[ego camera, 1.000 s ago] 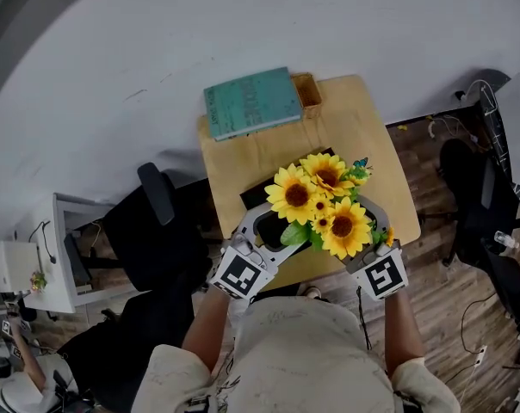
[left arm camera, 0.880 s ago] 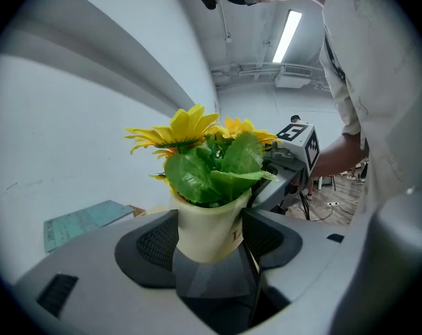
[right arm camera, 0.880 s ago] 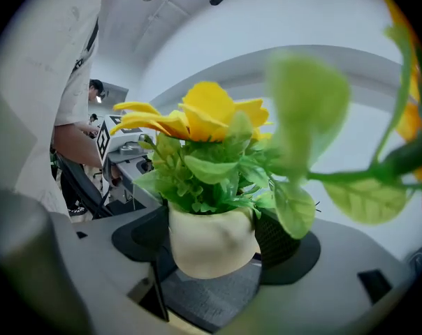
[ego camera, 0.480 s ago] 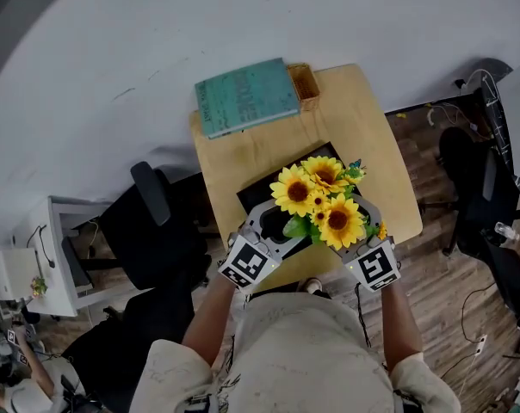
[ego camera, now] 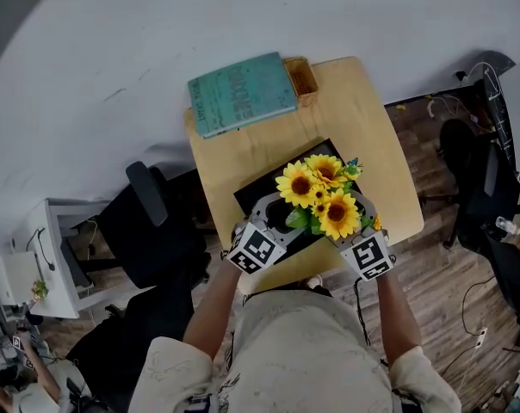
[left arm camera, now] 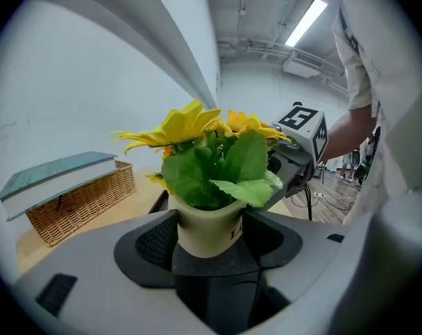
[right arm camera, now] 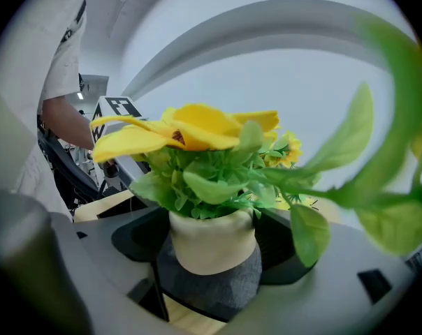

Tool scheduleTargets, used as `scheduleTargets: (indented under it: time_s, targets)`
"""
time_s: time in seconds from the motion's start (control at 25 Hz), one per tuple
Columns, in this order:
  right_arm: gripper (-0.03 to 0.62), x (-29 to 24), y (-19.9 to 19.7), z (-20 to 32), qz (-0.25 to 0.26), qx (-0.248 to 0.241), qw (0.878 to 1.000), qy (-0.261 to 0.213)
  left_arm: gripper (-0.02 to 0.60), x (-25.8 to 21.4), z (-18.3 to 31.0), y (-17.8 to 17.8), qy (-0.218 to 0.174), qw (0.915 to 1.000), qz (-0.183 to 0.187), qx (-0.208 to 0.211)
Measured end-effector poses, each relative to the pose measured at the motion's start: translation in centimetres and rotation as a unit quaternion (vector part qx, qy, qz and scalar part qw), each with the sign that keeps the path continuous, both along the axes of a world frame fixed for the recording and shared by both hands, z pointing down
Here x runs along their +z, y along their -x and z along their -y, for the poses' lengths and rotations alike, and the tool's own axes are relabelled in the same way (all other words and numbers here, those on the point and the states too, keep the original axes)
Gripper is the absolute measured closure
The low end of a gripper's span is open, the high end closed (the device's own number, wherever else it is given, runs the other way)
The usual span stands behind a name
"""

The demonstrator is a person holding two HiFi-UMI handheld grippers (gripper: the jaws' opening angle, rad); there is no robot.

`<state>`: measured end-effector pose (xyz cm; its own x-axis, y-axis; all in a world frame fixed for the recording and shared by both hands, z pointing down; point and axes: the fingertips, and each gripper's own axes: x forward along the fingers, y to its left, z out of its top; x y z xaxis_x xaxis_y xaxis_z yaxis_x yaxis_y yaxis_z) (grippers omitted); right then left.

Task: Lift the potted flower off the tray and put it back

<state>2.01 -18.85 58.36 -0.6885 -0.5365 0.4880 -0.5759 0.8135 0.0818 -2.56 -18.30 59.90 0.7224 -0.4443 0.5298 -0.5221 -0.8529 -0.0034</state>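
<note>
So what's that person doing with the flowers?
A person is holding the pot of sunflowers with two grabbers, one in each hand. The left tongs and the right tongs are both squeezed shut on the pot, from opposite sides. The pot is right over the black tray on the table. Whether it touches the tray can't be seen.

I see a smooth, matt cream pot (left arm camera: 207, 232) with a rough grey cloth wrap (right arm camera: 211, 288) low down. The leaves (left arm camera: 225, 173) look like thin plastic. The basket (left arm camera: 78, 201) is rough woven straw. The table (ego camera: 363, 136) is smooth pale wood. My left gripper (left arm camera: 209, 250) is matt grey plastic with bumpy black pads (left arm camera: 155, 243).
</note>
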Motion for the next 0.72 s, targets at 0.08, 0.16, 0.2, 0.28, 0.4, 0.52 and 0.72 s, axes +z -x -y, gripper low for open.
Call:
scheduleTargets:
  time_s: [0.08,0.16,0.2,0.28,0.4,0.52,0.72]
  targets:
    - [0.198,0.8,0.0,0.3,-0.003,0.004,1.000,0.007,0.293,0.8,0.4,-0.1,0.005,1.0000,0.006,0.000]
    - [0.200,1.5,0.0,0.6,-0.007,0.007,1.000,0.011,0.293,1.5,0.6,-0.1,0.012,0.9999,0.010,0.001]
    - [0.198,1.9,0.0,0.7,-0.010,0.007,1.000,0.014,0.293,1.9,0.7,-0.1,0.015,0.9998,0.013,0.002]
    - [0.198,2.6,0.0,0.8,-0.016,0.006,1.000,0.019,0.293,2.6,0.9,-0.1,0.019,0.9996,0.020,0.001]
    - [0.198,3.6,0.0,1.0,-0.020,0.006,0.999,0.027,0.293,3.4,1.0,-0.2,0.020,0.9994,0.029,0.001]
    - [0.200,4.0,0.1,1.1,-0.015,0.007,0.999,0.029,0.293,3.7,1.1,-0.2,0.018,0.9993,0.032,0.002]
    - [0.200,4.1,0.2,0.9,-0.010,0.012,1.000,0.026,0.293,3.7,1.0,-0.1,0.016,0.9995,0.027,-0.001]
